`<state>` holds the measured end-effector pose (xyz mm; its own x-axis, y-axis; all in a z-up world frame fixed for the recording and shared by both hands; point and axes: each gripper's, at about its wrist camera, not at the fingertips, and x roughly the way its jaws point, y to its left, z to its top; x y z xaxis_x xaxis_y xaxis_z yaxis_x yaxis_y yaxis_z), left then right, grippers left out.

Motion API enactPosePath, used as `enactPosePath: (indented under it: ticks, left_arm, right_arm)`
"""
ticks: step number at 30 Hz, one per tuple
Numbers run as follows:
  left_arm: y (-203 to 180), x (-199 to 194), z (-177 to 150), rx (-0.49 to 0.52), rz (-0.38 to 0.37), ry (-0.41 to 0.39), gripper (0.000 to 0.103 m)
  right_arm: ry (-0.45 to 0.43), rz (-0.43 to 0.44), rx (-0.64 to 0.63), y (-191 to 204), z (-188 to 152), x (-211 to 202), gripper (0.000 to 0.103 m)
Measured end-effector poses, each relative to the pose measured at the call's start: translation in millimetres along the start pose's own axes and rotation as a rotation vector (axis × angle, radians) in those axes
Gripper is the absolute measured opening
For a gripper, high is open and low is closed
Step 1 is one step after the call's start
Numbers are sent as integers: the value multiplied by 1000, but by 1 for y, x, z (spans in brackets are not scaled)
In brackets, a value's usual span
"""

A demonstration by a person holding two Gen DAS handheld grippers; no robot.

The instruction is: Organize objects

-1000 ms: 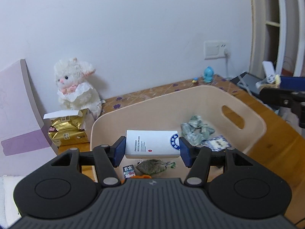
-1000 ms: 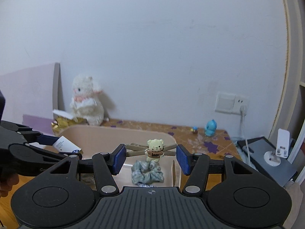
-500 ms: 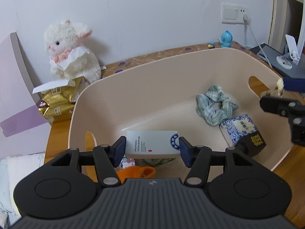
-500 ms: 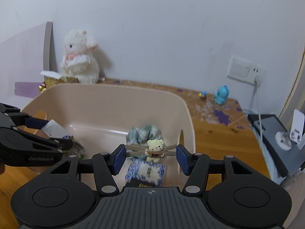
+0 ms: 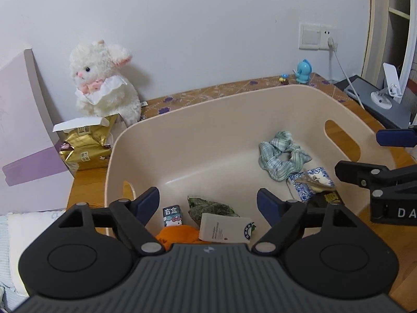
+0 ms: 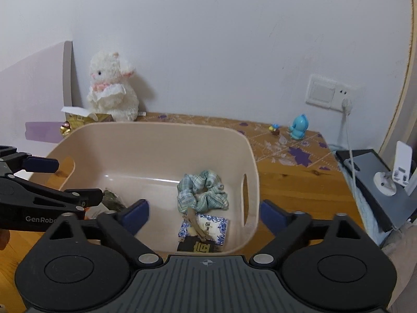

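Gaping: both pairs of jaws stood wide apart and empty.
Left gripper [image 5: 208, 200]: hung over the near end of the bin [image 5: 198, 120], fingers spread with nothing between them.
Card [image 5: 225, 228]: lay flat in the bin just below those fingers, partly on a green packet [image 5: 211, 207], apparently where it had been let go.
Right gripper [image 6: 204, 212]: hung over the right end of the bin, likewise spread.
Bear clip [image 6: 196, 223]: lay across the blue-and-white box [image 6: 208, 228], right under the fingers, tan arms splayed.
Scrunchie [image 6: 202, 191]: sat behind the box, touching it.
Small carton [image 5: 172, 216]: stood beside the packet, next to something orange [image 5: 179, 236].
Reason for placing: loose items seemed to be gathered into the one bin.
Outside the bin: plush lamb [image 5: 103, 80] and gold pack [image 5: 84, 146] by the wall, blue figurine [image 6: 298, 130] on the patterned mat; these probably remained to sort.
Next, as a judgement: each gripper likely needed lifting clear of the rim.
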<state>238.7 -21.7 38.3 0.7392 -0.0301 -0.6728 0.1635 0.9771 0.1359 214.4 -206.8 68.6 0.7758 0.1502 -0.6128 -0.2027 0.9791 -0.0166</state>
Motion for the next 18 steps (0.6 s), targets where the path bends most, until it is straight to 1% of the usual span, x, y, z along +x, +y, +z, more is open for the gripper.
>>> enactPosePath:
  ticks: [3,9,18]
  left_arm:
    - [-1,-13,-2,-7,3,-17,86]
    - [-7,-42,-7,-7,24,-55,86]
    - [-14,-85,-27,-21,37,-105,86]
  right_arm:
    - [-16,-2,-9,0,-2,-17,98]
    - [-40,-2,-11,3,-7,-51,103]
    - [-59,-1,-22,5,-23,-99,103]
